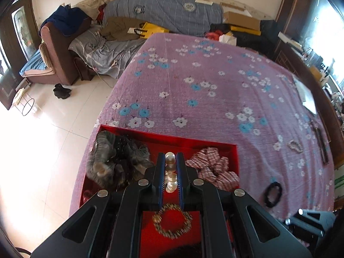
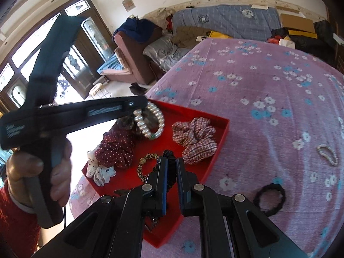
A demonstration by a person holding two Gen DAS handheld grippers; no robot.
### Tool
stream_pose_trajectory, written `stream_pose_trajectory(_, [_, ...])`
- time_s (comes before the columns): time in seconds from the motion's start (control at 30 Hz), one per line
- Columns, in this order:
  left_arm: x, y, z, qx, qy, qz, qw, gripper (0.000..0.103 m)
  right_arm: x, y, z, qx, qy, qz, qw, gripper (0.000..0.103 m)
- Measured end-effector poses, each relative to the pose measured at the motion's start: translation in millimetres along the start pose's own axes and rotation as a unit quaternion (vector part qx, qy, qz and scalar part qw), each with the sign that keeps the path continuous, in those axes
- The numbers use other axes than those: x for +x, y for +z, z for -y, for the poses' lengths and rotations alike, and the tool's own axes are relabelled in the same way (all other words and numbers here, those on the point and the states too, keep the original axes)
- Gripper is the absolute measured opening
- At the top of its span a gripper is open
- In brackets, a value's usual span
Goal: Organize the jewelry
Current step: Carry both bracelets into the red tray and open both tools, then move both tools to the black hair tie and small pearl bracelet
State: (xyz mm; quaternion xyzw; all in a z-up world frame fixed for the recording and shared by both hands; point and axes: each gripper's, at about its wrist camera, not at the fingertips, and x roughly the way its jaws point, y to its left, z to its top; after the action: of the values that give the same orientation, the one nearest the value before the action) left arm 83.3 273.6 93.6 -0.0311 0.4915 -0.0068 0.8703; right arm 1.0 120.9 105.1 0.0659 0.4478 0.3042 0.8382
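A red tray (image 1: 235, 161) (image 2: 223, 133) lies at the near left edge of the purple flowered bedspread. My left gripper (image 1: 171, 157) is shut on a pearl bracelet (image 1: 171, 174) and holds it above the tray; the right wrist view shows the bracelet (image 2: 150, 122) hanging from that gripper's tip (image 2: 139, 104). My right gripper (image 2: 171, 161) is shut on a black scrunchie (image 2: 171, 172) over the tray. In the tray lie a gold leopard bracelet (image 1: 172, 221) (image 2: 144, 165), a checked scrunchie (image 1: 212, 167) (image 2: 195, 135), a grey scrunchie (image 1: 116, 159) and a dotted dark red one (image 2: 118, 150).
On the bedspread to the right lie a black hair tie (image 1: 273, 194) (image 2: 269, 197) and a small pearl bracelet (image 1: 295, 146) (image 2: 327, 151). A white dotted scrunchie (image 2: 99, 172) lies in the tray's near left corner. A sofa (image 1: 60, 53) stands beyond the floor to the left.
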Motion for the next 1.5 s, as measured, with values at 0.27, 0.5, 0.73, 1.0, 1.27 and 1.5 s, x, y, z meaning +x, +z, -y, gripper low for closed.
stream_pose_trajectory(0.27, [35, 7, 3, 0.021, 0.032, -0.010, 0.9992, 0.009, 38, -4, 3, -0.005, -0.020, -0.039, 0.999, 0.010])
stream_pose_trajectory(0.5, [47, 11, 6, 0.030, 0.048, -0.013, 0.9983, 0.010, 51, -7, 12, -0.001, -0.029, -0.053, 0.998, 0.010])
stream_pose_trajectory(0.73, [47, 10, 5, 0.022, 0.054, -0.011, 0.9982, 0.010, 58, -8, 13, -0.005, -0.027, -0.060, 0.998, 0.010])
stream_pose_trajectory(1.0, [23, 9, 4, 0.014, 0.071, 0.009, 0.9974, 0.027, 54, -6, 7, -0.012, -0.018, -0.052, 0.998, 0.019])
stream_pose_trajectory(1.27, [-14, 3, 14, 0.026, 0.107, 0.037, 0.9932, 0.036, 32, -9, -1, -0.019, -0.007, -0.029, 0.999, 0.034])
stream_pose_trajectory(1.5, [-46, -9, 36, 0.031, 0.125, 0.055, 0.9901, 0.041, 2, -22, 2, -0.017, -0.002, -0.013, 1.000, 0.034])
